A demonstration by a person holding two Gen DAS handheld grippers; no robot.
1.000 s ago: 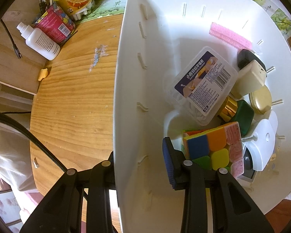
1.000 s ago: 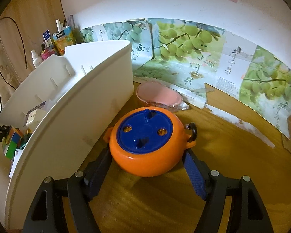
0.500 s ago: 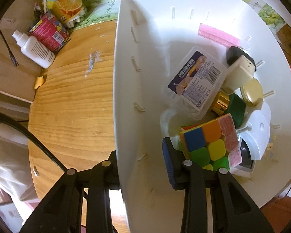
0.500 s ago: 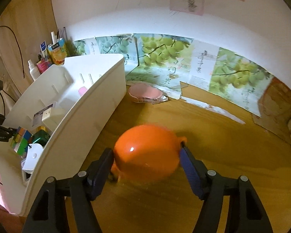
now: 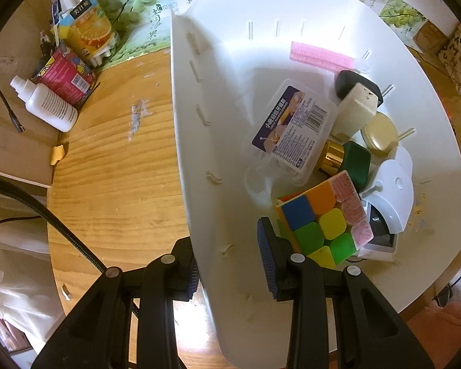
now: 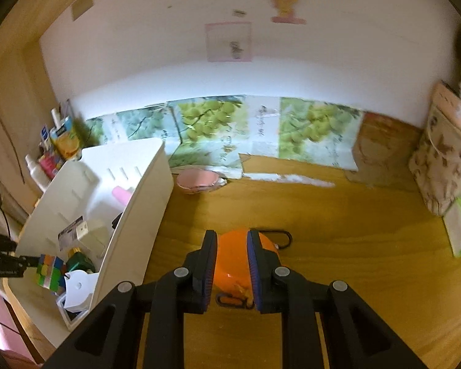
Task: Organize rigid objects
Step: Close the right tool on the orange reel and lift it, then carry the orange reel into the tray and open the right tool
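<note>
The right gripper pinches a smooth, rounded orange plastic toy above the grained wooden desk. The left gripper clamps the thin wall of the glossy white bin; a cube of coloured squares lies inside against its near wall.

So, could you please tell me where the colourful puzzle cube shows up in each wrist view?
Left wrist view: the puzzle cube sits lower centre-right, inside the white bin, beside the left gripper.
Right wrist view: the cube is small at the far left edge.
Shared landmark: the white bin.
</note>
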